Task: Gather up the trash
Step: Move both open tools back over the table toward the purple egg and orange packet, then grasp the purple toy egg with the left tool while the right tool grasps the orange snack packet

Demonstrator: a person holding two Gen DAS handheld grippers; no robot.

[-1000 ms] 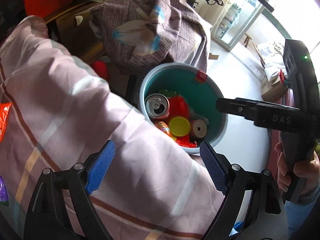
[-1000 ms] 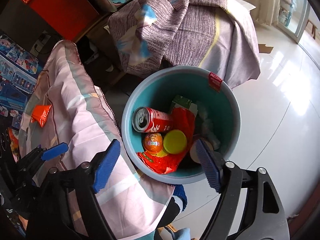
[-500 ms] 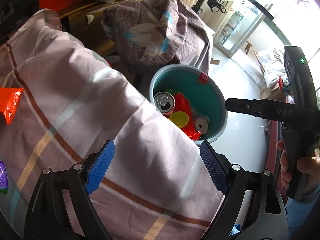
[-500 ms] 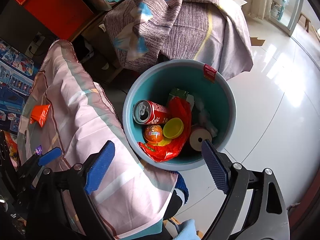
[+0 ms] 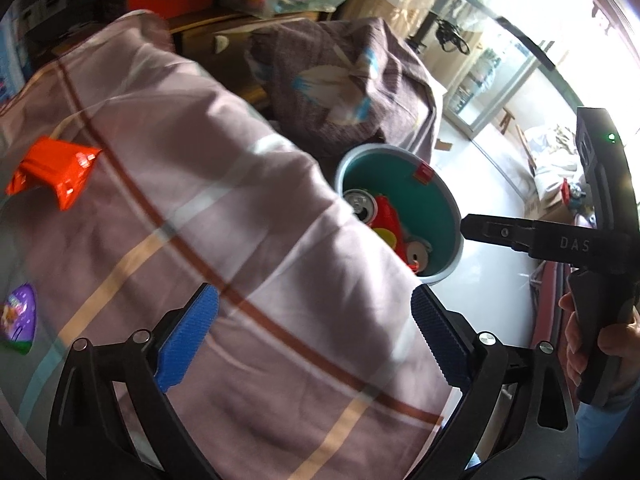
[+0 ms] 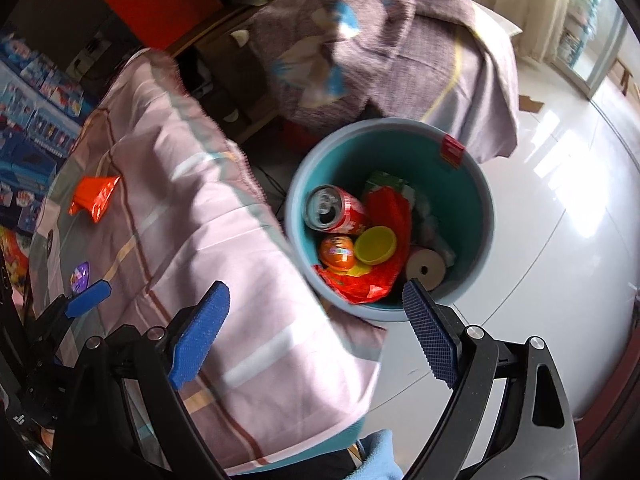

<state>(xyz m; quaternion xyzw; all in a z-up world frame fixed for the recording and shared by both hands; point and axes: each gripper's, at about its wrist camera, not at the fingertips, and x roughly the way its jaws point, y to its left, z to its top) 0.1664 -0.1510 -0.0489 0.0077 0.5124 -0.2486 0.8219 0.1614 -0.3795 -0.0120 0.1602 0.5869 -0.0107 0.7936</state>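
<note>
Nearest the left wrist camera, the left gripper (image 5: pixel 312 340) is spread wide with nothing between its blue pads, hanging over a table draped in a pink plaid cloth (image 5: pixel 224 240). On that cloth, off to the left, lie an orange snack wrapper (image 5: pixel 54 170) and, closer to the edge of view, a small purple wrapper (image 5: pixel 18 320); neither touches the gripper.

From the right wrist camera, the right gripper (image 6: pixel 316 336) is likewise released and empty, its left pad over the hanging edge of the cloth and its right pad over the near rim of a teal bin (image 6: pixel 476 248). The bin stands on the white tiled floor (image 6: pixel 560 220) just beside the table. Inside it lie a red soda can (image 6: pixel 334 212) on its side, an orange egg-shaped capsule (image 6: pixel 336 251), a yellow lid (image 6: pixel 375 245), a crumpled red wrapper (image 6: pixel 372 280), a tape roll (image 6: pixel 426 269) and a green-and-white carton (image 6: pixel 386 182) toward the back. A red label (image 6: pixel 452 152) sits on the far rim.

Beyond the bin, a purple-grey patterned blanket (image 6: pixel 400 52) covers a piece of furniture, and an orange-red box (image 6: pixel 152 0) stands further back at the left.
</note>
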